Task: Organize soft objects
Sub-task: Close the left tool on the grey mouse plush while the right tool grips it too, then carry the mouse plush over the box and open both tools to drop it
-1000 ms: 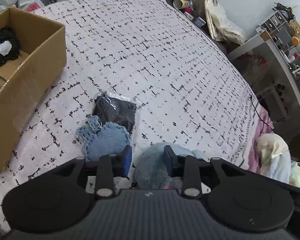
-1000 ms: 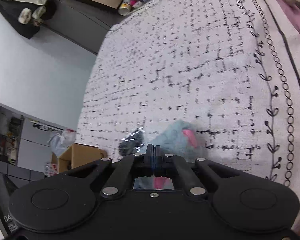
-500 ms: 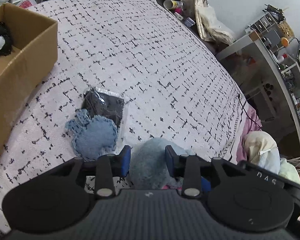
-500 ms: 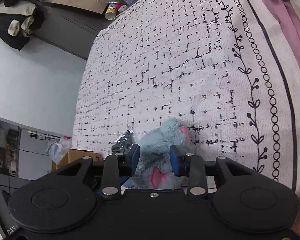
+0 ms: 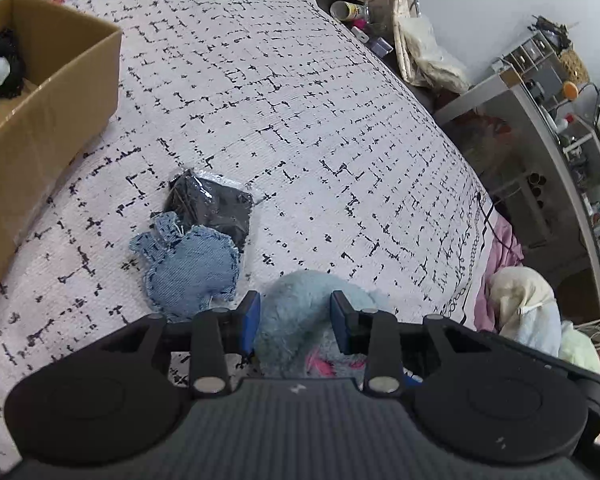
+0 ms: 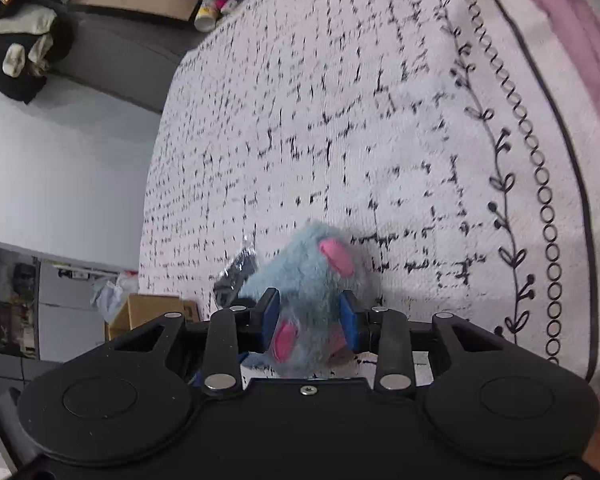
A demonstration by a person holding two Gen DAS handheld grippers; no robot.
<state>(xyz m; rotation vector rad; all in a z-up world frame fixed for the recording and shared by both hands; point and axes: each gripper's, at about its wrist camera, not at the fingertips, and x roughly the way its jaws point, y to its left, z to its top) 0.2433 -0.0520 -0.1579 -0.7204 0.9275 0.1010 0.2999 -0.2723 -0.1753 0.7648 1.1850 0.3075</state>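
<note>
Blue plush toy (image 5: 300, 312) on bedspread (image 5: 300, 120), just right of denim pouch (image 5: 188, 268). Left gripper (image 5: 294, 316) & right gripper (image 6: 310, 320) both straddle it, jaws apart, pads at its fur. Cardboard box (image 5: 52, 92) far left.

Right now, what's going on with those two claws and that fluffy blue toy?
Left gripper open around blue plush. Right gripper open, straddling it too. Plush on bedspread; denim pouch beside it. Cardboard box far left, path unobstructed.
</note>
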